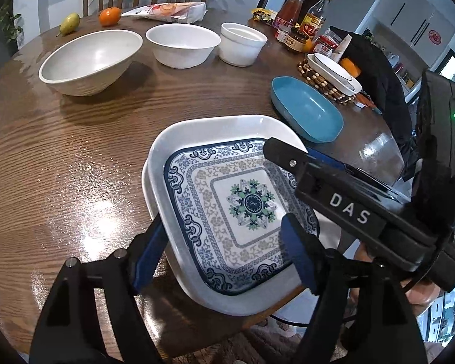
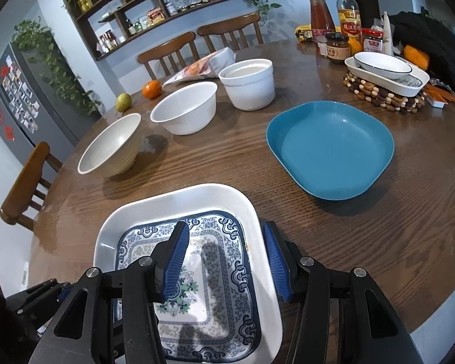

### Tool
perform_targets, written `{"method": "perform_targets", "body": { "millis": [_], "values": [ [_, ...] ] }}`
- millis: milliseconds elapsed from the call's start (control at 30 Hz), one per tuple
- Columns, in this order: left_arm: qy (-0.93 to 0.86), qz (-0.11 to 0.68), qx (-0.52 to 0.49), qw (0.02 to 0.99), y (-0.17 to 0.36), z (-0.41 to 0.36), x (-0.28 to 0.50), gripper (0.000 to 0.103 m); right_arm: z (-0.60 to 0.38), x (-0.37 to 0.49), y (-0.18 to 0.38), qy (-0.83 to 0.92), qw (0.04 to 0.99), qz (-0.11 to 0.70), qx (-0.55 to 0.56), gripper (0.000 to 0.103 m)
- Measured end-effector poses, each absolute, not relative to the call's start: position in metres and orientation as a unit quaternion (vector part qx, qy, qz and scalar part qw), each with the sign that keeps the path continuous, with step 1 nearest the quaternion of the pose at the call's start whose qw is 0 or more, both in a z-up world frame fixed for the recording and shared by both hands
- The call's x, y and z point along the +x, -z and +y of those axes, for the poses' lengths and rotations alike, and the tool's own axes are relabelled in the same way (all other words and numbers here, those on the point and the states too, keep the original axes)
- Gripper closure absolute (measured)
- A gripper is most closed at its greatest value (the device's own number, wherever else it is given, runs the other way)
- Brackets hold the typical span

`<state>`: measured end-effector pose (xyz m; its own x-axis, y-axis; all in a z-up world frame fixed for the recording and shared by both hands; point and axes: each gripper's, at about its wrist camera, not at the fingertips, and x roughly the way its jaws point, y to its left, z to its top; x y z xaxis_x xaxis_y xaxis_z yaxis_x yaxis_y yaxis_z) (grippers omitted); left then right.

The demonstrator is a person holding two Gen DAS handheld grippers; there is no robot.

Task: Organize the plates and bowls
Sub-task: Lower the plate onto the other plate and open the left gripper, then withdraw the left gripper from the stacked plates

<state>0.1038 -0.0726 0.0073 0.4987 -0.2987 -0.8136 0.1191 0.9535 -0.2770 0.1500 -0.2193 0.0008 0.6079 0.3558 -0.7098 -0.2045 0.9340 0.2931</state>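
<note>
A blue-and-white patterned square plate (image 1: 248, 203) (image 2: 209, 276) lies inside a white square plate (image 1: 179, 139) (image 2: 154, 206) at the table's near edge. My left gripper (image 1: 224, 221) is open and straddles their near-left rim without pressing on it. My right gripper (image 2: 225, 226) is open across the right rim, with one finger (image 2: 176, 261) over the pattern and the other outside. A blue plate (image 2: 330, 148) (image 1: 308, 109) lies to the right. Further back stand a cream ribbed bowl (image 2: 112, 147), a white bowl (image 2: 186, 107) and stacked deep white bowls (image 2: 248, 83).
A white dish holding a black-rimmed bowl (image 2: 388, 72) rests on a beaded trivet at the far right, beside bottles and jars (image 2: 345, 15). A pear (image 2: 123, 101), an orange (image 2: 151, 88) and a snack bag (image 2: 203, 68) lie at the back. Wooden chairs ring the round table (image 2: 379, 242).
</note>
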Motion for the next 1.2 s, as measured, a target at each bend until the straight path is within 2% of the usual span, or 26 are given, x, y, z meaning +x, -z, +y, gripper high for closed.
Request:
{"method": "perform_targets", "body": {
  "millis": [233,300,667,800,1200],
  "values": [
    [0.130,0.487,-0.093,0.858,-0.009,-0.072,0.104,0.024,-0.219,0.150,0.000,-0.158,0.892,0.414,0.090,0.050],
    [0.123,0.486,-0.092,0.860,-0.011,-0.069,0.103,0.020,-0.219,0.150,0.000,-0.159,0.892,0.413,0.090,0.050],
    [0.125,0.482,-0.087,0.863,-0.012,-0.064,0.098,0.019,-0.216,0.151,0.002,-0.162,0.891,0.416,0.084,0.051],
    [0.126,0.476,-0.084,0.866,-0.015,-0.062,0.096,0.014,-0.217,0.151,0.001,-0.156,0.893,0.415,0.083,0.050],
    [0.115,0.461,-0.087,0.876,-0.021,-0.056,0.090,0.013,-0.220,0.146,-0.004,-0.160,0.894,0.408,0.087,0.050]
  ]
}}
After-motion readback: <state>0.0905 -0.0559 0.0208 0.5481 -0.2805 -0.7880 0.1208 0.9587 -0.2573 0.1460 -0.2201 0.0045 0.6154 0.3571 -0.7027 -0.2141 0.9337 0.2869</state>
